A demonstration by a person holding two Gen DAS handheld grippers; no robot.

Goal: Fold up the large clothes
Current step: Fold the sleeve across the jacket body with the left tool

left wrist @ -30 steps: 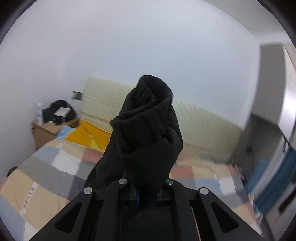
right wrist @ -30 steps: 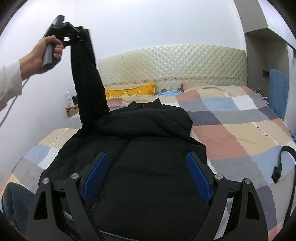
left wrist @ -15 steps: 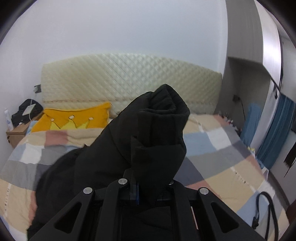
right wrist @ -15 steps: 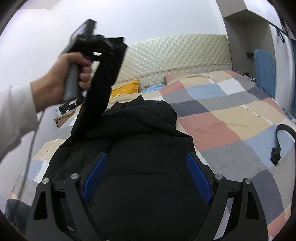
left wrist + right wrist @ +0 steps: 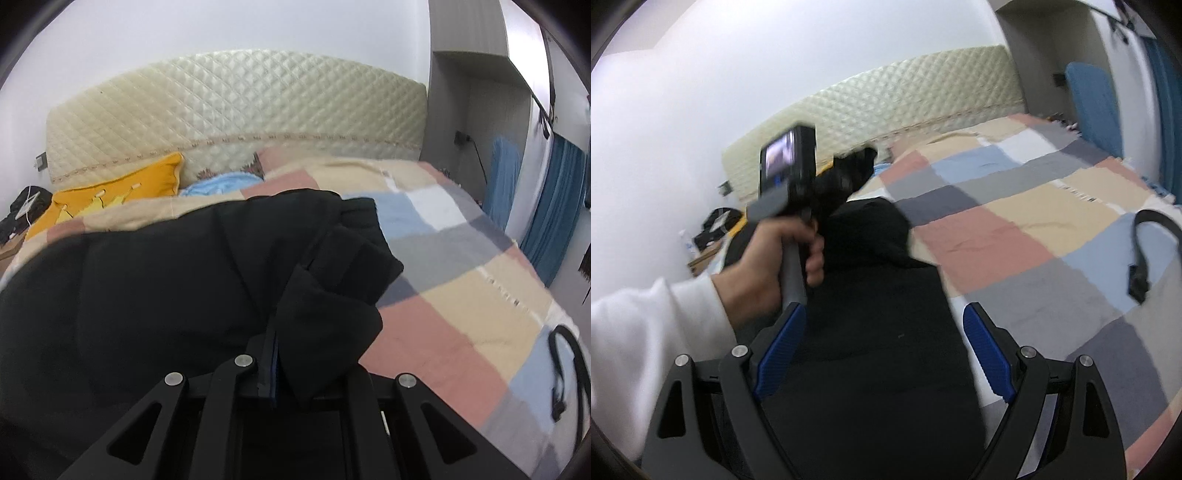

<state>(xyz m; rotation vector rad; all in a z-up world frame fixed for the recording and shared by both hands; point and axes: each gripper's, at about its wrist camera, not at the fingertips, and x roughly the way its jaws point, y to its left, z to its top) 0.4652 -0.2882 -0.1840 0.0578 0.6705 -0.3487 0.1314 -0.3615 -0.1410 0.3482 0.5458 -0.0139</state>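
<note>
On the far left of the right wrist view, past the white sleeve, a bedside table [image 5: 701,258] with dark clutter stands against the wall, and the person's left hand [image 5: 768,266] grips the handle of the left gripper [image 5: 849,173], whose small screen faces back toward the lens. That gripper is pinching the cuff of the sleeve [image 5: 332,295] of the black jacket [image 5: 879,332]; from its own camera the two fingers are pressed together on the fabric, which bunches up and spills over the right-hand finger. Held this way, the sleeve looks to be carried across the jacket's body, probably so it can be laid flat over the chest as the first fold. The jacket itself lies spread on the checked bedspread [image 5: 1015,229], its dark bulk filling the left and centre of both views, collar end toward the quilted headboard [image 5: 236,103]. The right gripper [image 5: 882,350] hangs low over the jacket's lower part with its blue pads [image 5: 988,354] spread wide and nothing between them, seemingly waiting to pin or smooth the cloth. Beyond the jacket, a yellow pillow [image 5: 110,192] and a light blue cloth [image 5: 221,184] sit at the head of the bed, well apart from the fold area. To the right, a black strap [image 5: 1145,251] lies on the bedspread near the edge; it could get in the way if the jacket is swung that far. Blue curtains [image 5: 554,206] hang at the far right.
</note>
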